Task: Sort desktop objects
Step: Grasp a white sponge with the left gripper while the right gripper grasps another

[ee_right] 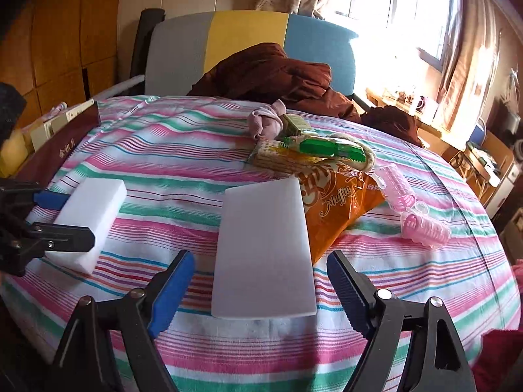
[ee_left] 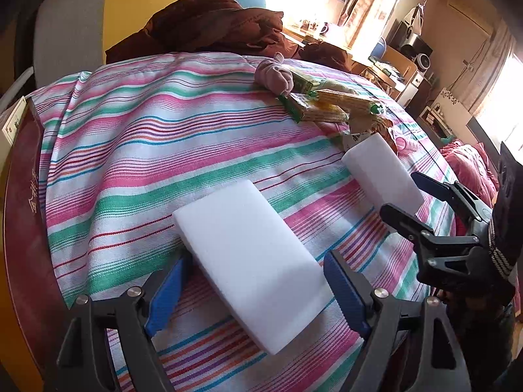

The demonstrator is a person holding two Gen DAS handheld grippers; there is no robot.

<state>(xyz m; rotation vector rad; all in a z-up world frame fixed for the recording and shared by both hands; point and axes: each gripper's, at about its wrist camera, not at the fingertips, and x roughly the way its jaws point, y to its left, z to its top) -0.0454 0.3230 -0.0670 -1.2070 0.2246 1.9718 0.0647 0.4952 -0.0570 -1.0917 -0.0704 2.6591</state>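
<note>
Two white sponge blocks lie on the striped cloth (ee_left: 130, 163). In the left wrist view one block (ee_left: 251, 261) lies between the blue pads of my left gripper (ee_left: 256, 290). The jaws are open and the pads sit close to the block's sides. From the right wrist, that left gripper (ee_right: 78, 219) straddles the same block (ee_right: 94, 209). My right gripper (ee_right: 260, 290) is open around the second block (ee_right: 264, 251), with a gap on each side. Seen from the left wrist, the right gripper (ee_left: 398, 192) flanks that block (ee_left: 379, 170).
Behind the blocks lies a pile: a pink sock bundle (ee_right: 264, 121), a green box (ee_right: 297, 124), cracker packs (ee_right: 281, 160) and an orange muffin bag (ee_right: 336, 209). Pink hair rollers (ee_right: 425, 225) lie to the right. A dark red box (ee_right: 62, 143) borders the left edge. Brown bedding (ee_right: 271, 72) lies behind.
</note>
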